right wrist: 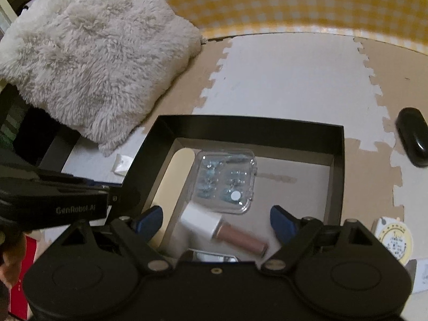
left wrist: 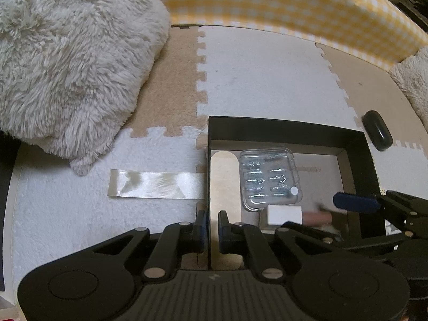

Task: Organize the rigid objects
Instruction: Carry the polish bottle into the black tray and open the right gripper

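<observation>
An open black box (left wrist: 286, 131) (right wrist: 248, 125) sits on the foam floor mat. Inside lie a clear plastic case of small metal parts (left wrist: 268, 179) (right wrist: 227, 182), a pale rounded board (left wrist: 226, 187) (right wrist: 176, 176) and a pink tube with a white cap (left wrist: 285, 214) (right wrist: 240, 236). My left gripper (left wrist: 211, 223) is shut on the box's left wall, one pad on each side. My right gripper (right wrist: 215, 220) hangs open over the box's near end. The tube lies below and between its blue pads, apart from both. One blue fingertip (left wrist: 353, 202) shows at the right in the left wrist view.
A fluffy white cushion (left wrist: 69, 61) (right wrist: 93, 58) lies at the far left, and a yellow checked fabric edge (left wrist: 294, 8) runs along the back. A satin ribbon (left wrist: 157, 184) lies left of the box. A black oval object (left wrist: 377, 131) (right wrist: 413, 139) and a round yellow disc (right wrist: 394, 240) lie to its right.
</observation>
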The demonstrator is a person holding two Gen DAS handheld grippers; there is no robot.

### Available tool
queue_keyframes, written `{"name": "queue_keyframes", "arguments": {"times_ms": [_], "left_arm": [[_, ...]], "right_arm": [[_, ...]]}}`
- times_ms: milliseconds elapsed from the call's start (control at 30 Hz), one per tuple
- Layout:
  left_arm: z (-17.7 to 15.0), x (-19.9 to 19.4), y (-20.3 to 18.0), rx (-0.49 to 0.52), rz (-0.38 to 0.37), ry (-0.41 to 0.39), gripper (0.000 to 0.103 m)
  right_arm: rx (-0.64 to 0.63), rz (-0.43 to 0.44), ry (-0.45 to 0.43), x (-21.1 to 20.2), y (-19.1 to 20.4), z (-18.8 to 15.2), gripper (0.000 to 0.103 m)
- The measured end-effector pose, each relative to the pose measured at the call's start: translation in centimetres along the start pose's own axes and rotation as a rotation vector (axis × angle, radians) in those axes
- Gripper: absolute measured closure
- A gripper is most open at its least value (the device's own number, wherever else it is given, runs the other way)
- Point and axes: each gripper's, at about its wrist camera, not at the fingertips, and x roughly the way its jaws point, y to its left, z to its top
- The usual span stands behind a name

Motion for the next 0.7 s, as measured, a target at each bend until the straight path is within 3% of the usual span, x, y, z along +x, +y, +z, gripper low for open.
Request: {"name": "queue_keyframes", "arguments": {"times_ms": [133, 267, 333, 400, 467, 700], "left_arm": [[0.0, 0.0, 0.0, -0.001, -0.001, 0.0, 0.095], [0.0, 0.0, -0.1, 0.0, -0.001, 0.0, 0.095], [0.0, 0.0, 0.0, 0.0, 0.0, 0.0, 0.095], [0.0, 0.0, 0.0, -0.002, -0.002, 0.0, 0.095], [0.1, 0.0, 0.0, -0.001, -0.002, 0.0, 0.095], [0.0, 0.0, 0.0, -0.001, -0.001, 0.0, 0.095]], "right_arm": [[-0.01, -0.015, 0.041, 0.0, 0.3, -0.1, 0.028], [0.013, -0.017, 0.057, -0.2, 0.0, 0.1, 0.051], [0.019, -0.032, 0.064, -0.1, -0.1, 0.0, 0.053], [0.019, -0.054, 0.062, 0.0, -0.1, -0.1, 0.057], [0.004, -0.08, 0.051, -0.2, 0.1, -0.1, 0.067], [-0.131, -0.214, 0.061, -1.0, 0.7, 0.4, 0.088]]}}
